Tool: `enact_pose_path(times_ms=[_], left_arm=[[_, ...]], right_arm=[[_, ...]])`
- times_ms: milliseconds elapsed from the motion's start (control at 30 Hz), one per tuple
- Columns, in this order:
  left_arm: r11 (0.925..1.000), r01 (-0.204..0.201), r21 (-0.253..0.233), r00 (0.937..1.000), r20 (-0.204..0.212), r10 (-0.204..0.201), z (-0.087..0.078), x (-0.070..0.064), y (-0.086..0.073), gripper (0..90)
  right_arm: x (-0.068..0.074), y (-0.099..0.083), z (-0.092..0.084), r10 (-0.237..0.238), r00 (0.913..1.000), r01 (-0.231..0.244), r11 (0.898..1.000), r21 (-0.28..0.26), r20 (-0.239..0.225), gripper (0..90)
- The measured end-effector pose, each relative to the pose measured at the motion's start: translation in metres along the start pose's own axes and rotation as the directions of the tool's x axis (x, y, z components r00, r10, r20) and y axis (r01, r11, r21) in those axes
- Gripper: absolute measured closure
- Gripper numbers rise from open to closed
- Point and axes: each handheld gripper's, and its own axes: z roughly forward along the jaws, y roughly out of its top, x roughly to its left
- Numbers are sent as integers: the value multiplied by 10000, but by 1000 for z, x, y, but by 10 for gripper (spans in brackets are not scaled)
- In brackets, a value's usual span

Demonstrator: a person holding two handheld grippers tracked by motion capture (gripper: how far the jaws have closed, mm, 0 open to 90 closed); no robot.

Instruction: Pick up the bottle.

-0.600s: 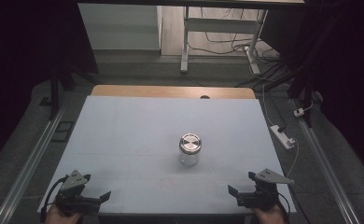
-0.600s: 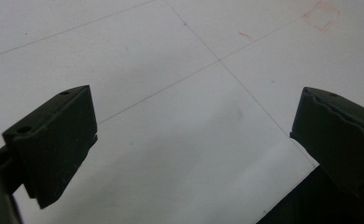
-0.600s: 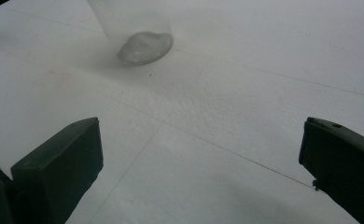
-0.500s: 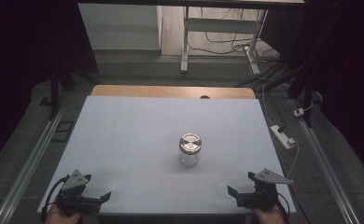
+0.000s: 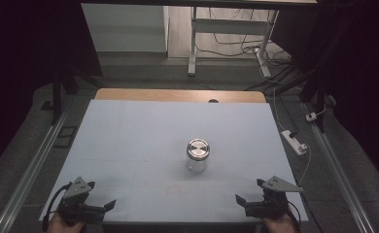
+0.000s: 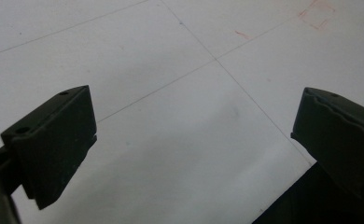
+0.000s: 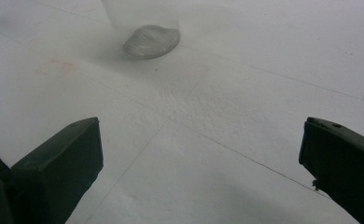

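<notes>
A clear glass jar [image 5: 197,158] with a silver screw lid [image 5: 198,148] stands upright a little right of the middle of the pale blue-white mat [image 5: 139,145]. My left gripper [image 5: 100,195] sits at the mat's near left corner, jaws wide apart with only bare mat between them [image 6: 194,140]. My right gripper [image 5: 249,191] sits at the near right corner, also open and holding nothing [image 7: 199,163]. In the right gripper view the jar's base [image 7: 151,39] stands farther off, up and left of the jaws. Both grippers are well short of the jar.
A wooden table edge [image 5: 178,94] with a small hole [image 5: 213,101] runs along the mat's far side. A white power strip [image 5: 294,141] and cables lie on the floor at the right. Metal rails flank the table. Faint red marks [image 6: 316,11] show on the mat.
</notes>
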Motion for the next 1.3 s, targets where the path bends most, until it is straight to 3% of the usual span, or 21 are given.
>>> enact_pose_path(times_ms=[400,733,1300], left_arm=[[9998,8,187,10000,63,-9,2,0,1,15],[9997,174,158,9996,209,-177,2,3,1,20],[9995,223,221,9993,302,-230,2,4,1,26]], right_arm=[[6,1,2,-497,9984,490,9985,253,261,0],[11,7,4,-683,9972,688,9975,138,-294,0],[20,20,15,-1398,9882,1394,9902,-114,-621,0]])
